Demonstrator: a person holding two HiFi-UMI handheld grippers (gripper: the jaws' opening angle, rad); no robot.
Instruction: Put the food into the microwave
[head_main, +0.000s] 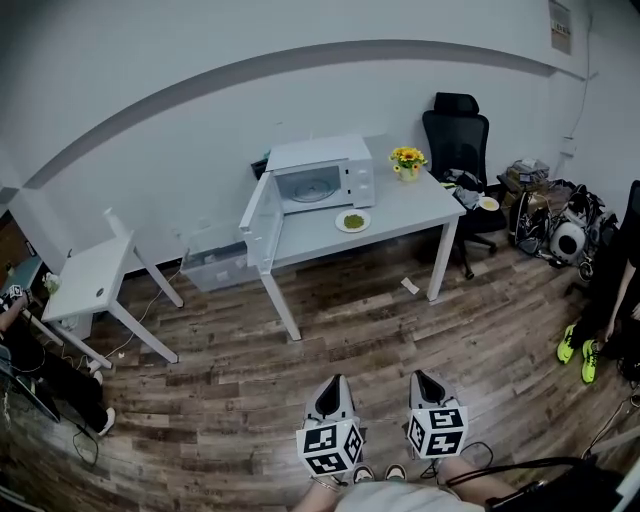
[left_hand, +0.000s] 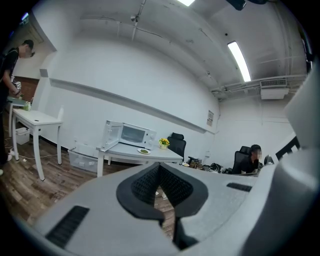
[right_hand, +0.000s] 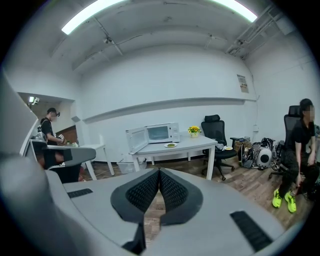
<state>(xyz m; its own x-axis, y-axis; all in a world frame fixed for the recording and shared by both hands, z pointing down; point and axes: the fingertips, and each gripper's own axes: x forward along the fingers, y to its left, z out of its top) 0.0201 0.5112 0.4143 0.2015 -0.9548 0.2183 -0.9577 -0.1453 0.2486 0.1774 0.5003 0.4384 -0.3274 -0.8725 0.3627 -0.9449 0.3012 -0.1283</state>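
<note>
the left tongs (head_main: 333, 384) and right tongs (head_main: 420, 378) hung side by side low over the wood floor (head_main: 240, 400), well apart from the counter (head_main: 410, 212). each pair had its jaws closed tip to tip. the food (head_main: 352, 221) lay on a plate (head_main: 367, 223) on the counter, just in front of the microwave (head_main: 345, 168), whose door (head_main: 258, 222) stood swung open at the left. flowers (head_main: 407, 160) stood right of the microwave, and a chair (head_main: 456, 135) sat past the counter's far end.

no legible text, wall notice (head_main: 560, 26) too small to read
</note>
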